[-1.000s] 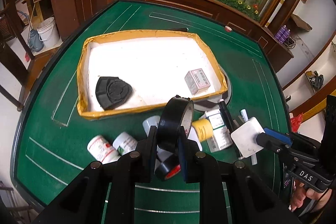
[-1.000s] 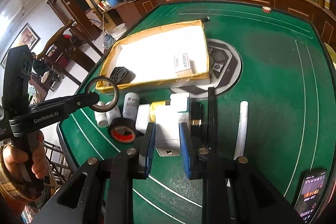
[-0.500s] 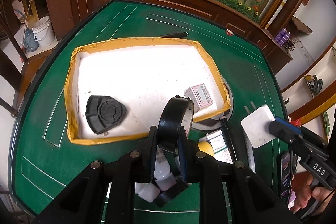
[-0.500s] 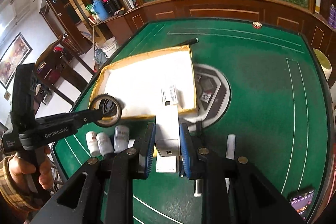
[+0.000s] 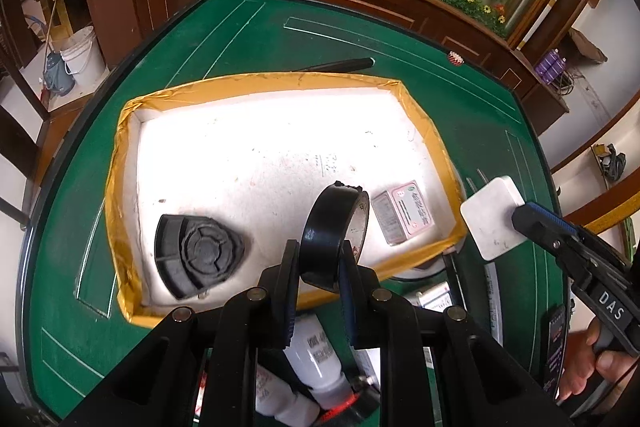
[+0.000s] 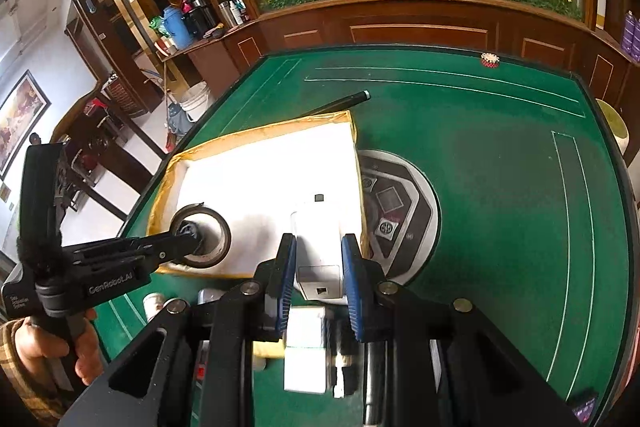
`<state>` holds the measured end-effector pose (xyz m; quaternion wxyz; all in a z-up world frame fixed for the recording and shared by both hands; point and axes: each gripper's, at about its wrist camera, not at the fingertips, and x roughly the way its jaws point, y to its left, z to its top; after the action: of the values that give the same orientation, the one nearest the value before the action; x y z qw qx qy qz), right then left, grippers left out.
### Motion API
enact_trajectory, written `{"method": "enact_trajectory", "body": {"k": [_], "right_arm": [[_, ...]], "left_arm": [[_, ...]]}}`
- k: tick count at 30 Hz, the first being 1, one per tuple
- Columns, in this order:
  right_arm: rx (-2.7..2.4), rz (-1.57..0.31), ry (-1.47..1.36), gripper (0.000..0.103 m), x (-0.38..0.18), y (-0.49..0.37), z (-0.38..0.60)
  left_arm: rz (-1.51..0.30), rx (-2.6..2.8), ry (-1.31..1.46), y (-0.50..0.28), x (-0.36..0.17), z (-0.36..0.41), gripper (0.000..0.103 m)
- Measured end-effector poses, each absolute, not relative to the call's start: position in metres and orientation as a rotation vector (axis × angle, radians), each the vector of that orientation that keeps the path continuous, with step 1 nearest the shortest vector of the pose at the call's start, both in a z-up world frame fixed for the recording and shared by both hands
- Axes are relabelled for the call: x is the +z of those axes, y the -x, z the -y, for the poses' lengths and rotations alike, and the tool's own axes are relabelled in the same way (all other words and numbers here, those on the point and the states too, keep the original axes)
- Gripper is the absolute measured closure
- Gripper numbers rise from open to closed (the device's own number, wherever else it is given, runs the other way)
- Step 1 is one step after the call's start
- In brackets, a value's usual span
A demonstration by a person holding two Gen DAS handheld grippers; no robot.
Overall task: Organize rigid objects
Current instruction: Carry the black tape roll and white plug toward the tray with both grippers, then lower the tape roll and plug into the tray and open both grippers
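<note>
My left gripper [image 5: 318,269] is shut on a black tape roll [image 5: 334,227], held upright over the front edge of the white tray with the yellow taped rim [image 5: 124,163]; the roll also shows in the right wrist view [image 6: 202,241]. My right gripper [image 6: 318,267] is shut on a white power adapter [image 6: 318,251], seen in the left wrist view [image 5: 492,219] just outside the tray's right front corner. In the tray lie a black ribbed triangular piece [image 5: 196,255] and a small pink-and-white box [image 5: 402,217].
White bottles [image 5: 316,355], a red-cored tape roll and boxes [image 6: 304,351] lie on the green felt table [image 6: 500,187] in front of the tray. A black pen [image 5: 340,65] lies behind the tray. A round control panel [image 6: 396,211] is set into the table. A phone [image 5: 556,343] lies at the right.
Both grippers have moved forward toward the tray with their objects. The tape roll now hangs over the tray's front edge and the adapter is beside its right corner.
</note>
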<state>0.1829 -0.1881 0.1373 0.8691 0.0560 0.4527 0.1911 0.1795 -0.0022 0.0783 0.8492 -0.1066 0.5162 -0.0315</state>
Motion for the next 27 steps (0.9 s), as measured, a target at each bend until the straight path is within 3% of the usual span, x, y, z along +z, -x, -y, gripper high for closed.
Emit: {"method": "enact_trajectory", "body": {"k": [27], "right_arm": [[0.35,-0.965,-0.018,0.081,0.089,-0.221,0.158]], "left_arm": [[-1.19,-0.203,0.311,-0.212,0.028,0.014,0.085]]}}
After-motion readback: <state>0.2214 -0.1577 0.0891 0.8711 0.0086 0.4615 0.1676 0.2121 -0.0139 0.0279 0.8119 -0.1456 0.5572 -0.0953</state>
